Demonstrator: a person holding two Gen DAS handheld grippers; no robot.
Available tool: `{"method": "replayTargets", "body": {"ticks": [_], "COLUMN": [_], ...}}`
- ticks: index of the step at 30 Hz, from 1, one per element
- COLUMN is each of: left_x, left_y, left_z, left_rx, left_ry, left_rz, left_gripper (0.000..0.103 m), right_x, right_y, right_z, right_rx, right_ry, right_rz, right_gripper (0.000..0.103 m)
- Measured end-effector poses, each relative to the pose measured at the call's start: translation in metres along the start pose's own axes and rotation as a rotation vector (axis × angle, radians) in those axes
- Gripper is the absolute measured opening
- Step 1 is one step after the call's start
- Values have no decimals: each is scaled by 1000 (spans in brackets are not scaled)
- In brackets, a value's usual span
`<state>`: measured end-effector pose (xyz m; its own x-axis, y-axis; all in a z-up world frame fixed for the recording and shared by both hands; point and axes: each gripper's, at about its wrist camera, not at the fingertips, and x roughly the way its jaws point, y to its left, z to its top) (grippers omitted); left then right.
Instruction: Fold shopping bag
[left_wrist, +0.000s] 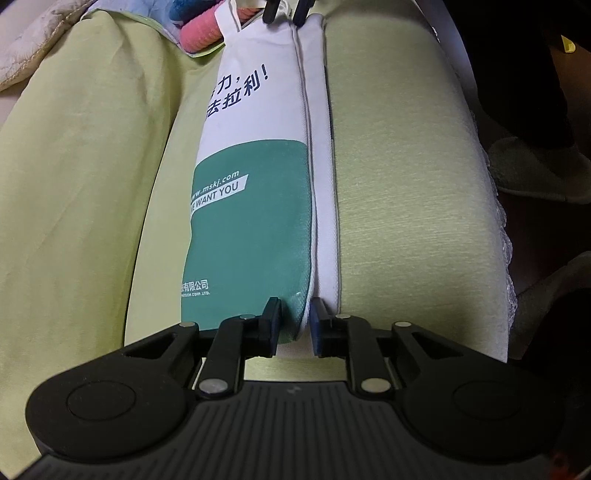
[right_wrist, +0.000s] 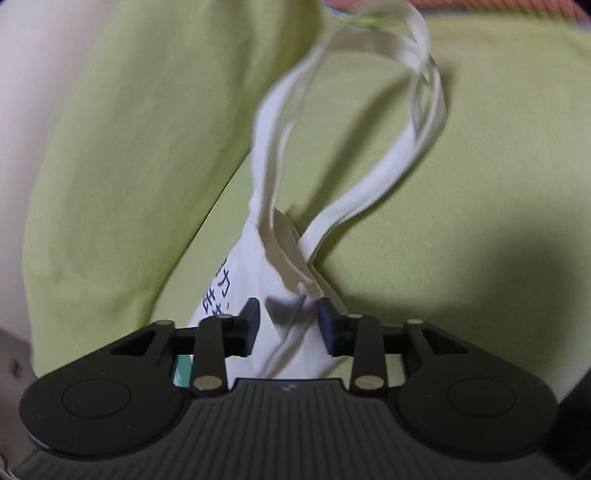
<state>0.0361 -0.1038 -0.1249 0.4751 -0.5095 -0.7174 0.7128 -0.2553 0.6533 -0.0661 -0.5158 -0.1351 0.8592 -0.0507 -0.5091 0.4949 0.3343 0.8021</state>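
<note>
The white and green shopping bag (left_wrist: 255, 206) lies folded into a long narrow strip on a pale green cushion (left_wrist: 406, 184). My left gripper (left_wrist: 295, 321) sits at the bag's green bottom end, its jaws narrowly apart astride the raised fold edge, not clamped on it. At the far end my right gripper (left_wrist: 286, 13) straddles the bag's top. In the right wrist view this gripper (right_wrist: 289, 314) stands open over the bag's white mouth (right_wrist: 255, 280), with a gap beside each pad. The white handles (right_wrist: 369, 192) loop out ahead over the cushion (right_wrist: 480, 184).
A pink towel (left_wrist: 201, 31) and a beige quilt (left_wrist: 33, 48) lie at the far left. The cushion's lace-trimmed edge (left_wrist: 498, 221) drops to a dark floor on the right, where a grey slipper (left_wrist: 543, 173) rests.
</note>
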Motion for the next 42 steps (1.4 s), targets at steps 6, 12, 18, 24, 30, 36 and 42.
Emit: {"method": "replayTargets", "body": {"ticks": [6, 12, 18, 24, 30, 36, 42], "left_x": [-2, -13, -11, -51, -34, 40, 44], "left_y": [9, 11, 4, 27, 49, 54, 38], "left_z": [-8, -14, -14, -9, 24, 57, 57], "left_rx": [-50, -70, -71, -213, -477, -656, -720], "left_ry": [-26, -26, -16, -81, -219, -127, -143], "left_rz": [-35, -53, -45, -102, 11, -53, -37], "left_gripper": [11, 11, 10, 18, 21, 17, 0], "right_x": [0, -27, -20, -17, -13, -7, -34], "right_y": [7, 26, 22, 34, 48, 64, 92], "right_z": [-6, -23, -35, -48, -63, -70, -89], "right_rx": [-27, -123, -187, -341, -510, -634, -836], "right_ry": [-35, -66, -62, -85, -120, -121, -297], "right_rz": [-26, -51, -147, -227, -304, -369, -459], "right_gripper": [18, 17, 14, 13, 14, 16, 31]}}
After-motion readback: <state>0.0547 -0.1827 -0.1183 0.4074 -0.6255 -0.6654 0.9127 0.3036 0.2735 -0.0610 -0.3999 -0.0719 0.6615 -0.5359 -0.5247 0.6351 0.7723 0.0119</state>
